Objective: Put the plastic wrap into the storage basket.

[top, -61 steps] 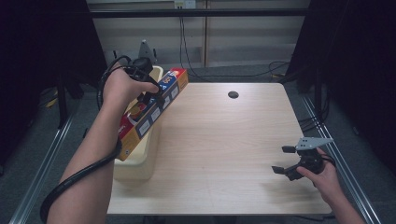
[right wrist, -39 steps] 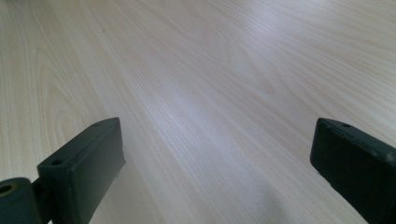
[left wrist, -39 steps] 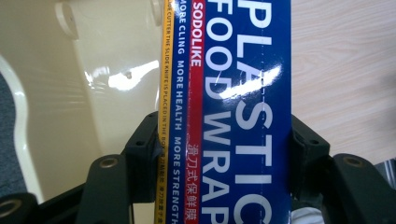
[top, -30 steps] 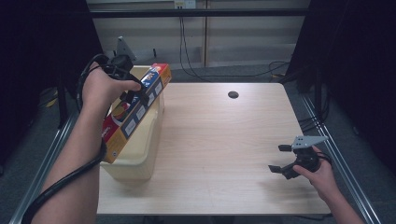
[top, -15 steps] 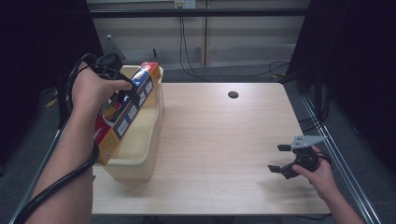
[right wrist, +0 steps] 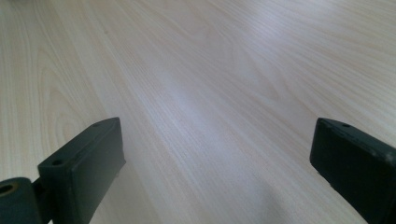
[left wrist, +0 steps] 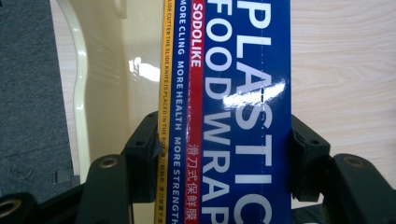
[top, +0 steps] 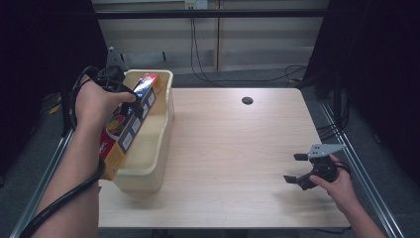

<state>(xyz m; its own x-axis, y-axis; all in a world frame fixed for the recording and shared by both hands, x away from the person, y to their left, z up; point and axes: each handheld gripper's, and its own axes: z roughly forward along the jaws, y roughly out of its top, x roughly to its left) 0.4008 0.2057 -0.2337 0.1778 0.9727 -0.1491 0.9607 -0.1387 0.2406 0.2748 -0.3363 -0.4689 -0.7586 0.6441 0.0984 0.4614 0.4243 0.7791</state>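
Note:
A long plastic food wrap box [top: 130, 124], blue, red and yellow, hangs tilted over the cream plastic bin [top: 163, 124] at the table's left edge. My left gripper [top: 130, 101] is shut on it near its upper end. In the left gripper view the box [left wrist: 229, 112] fills the gap between both jaws, with the bin's rim [left wrist: 81, 93] below it. Low over the table's front right, my right gripper [top: 293, 168] stands open, and in its own view [right wrist: 215, 172] there is bare wood between the jaws.
The light wooden table [top: 237, 148] has a small dark cable hole [top: 247, 100] near its far edge. Metal rails run along both sides of the table, and cables lie on the floor behind it.
My left gripper has carried the box leftward and back, lining it up over the bin. The right gripper has barely shifted.

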